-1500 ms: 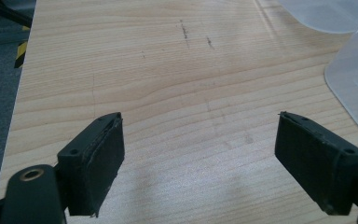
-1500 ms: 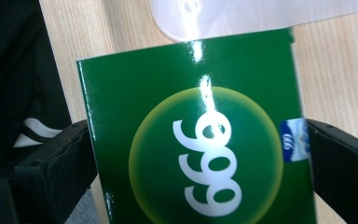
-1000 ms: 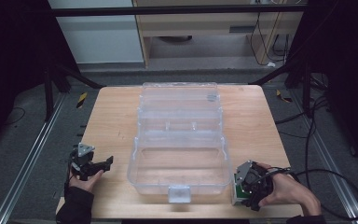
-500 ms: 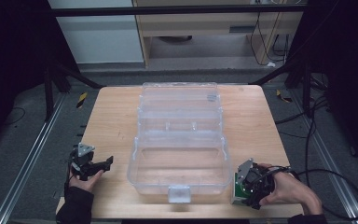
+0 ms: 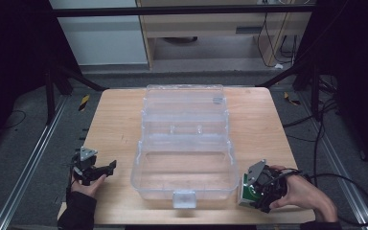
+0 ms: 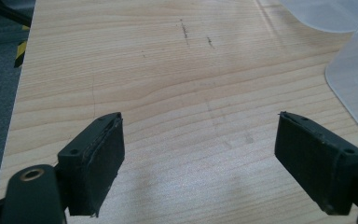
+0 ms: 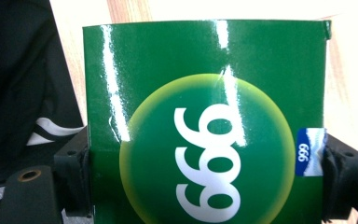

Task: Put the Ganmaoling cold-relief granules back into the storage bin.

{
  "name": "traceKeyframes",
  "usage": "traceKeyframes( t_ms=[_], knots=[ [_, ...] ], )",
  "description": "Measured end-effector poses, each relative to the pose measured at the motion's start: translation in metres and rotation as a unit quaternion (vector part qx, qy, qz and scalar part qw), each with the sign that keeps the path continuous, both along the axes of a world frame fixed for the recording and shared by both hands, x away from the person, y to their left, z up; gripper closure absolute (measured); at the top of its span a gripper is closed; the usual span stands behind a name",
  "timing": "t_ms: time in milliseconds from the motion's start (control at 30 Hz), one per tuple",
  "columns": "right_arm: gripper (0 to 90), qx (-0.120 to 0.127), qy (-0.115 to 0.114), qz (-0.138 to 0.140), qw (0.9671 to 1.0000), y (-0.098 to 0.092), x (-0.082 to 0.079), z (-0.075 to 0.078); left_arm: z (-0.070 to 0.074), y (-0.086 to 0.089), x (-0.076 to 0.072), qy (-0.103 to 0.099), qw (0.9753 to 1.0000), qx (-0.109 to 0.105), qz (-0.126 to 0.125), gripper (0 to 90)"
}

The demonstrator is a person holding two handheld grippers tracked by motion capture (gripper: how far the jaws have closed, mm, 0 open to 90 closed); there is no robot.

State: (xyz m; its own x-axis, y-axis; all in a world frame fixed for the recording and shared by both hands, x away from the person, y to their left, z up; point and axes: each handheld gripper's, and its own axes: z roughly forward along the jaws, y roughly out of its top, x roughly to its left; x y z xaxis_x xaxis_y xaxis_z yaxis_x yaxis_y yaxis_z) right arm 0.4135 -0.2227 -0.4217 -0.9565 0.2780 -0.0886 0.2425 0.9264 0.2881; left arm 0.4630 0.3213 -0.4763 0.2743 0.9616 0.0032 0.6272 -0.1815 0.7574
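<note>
Right gripper view: green box (image 7: 205, 121) pinched by its side edges between right gripper (image 5: 256, 189) jaws, near table's front right corner. Left gripper (image 5: 98, 168) spread, idle. Lift level, clear clear case (image 5: 184, 143) wall, lower inside.

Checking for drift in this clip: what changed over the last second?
The right gripper, shut on the green box, moved slightly down-right, toward the table's near edge. The left gripper stayed open and in place; the clear plastic case stayed open, unmoved.
</note>
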Motion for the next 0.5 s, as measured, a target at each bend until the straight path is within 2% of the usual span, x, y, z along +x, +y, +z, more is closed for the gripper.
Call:
traceKeyframes(
  t_ms=[300,500],
  knots=[
    [16.1,0.008,-0.005,-0.013,0.9999,-0.005,-0.005,0.022,0.0,0.0,0.0,0.0,1.0,0.0,0.0,15.3],
    [16.1,0.022,-0.026,-0.026,0.9991,-0.014,-0.007,0.043,0.0,0.0,0.0,0.001,1.0,0.0,0.0,15.3]
  ],
)
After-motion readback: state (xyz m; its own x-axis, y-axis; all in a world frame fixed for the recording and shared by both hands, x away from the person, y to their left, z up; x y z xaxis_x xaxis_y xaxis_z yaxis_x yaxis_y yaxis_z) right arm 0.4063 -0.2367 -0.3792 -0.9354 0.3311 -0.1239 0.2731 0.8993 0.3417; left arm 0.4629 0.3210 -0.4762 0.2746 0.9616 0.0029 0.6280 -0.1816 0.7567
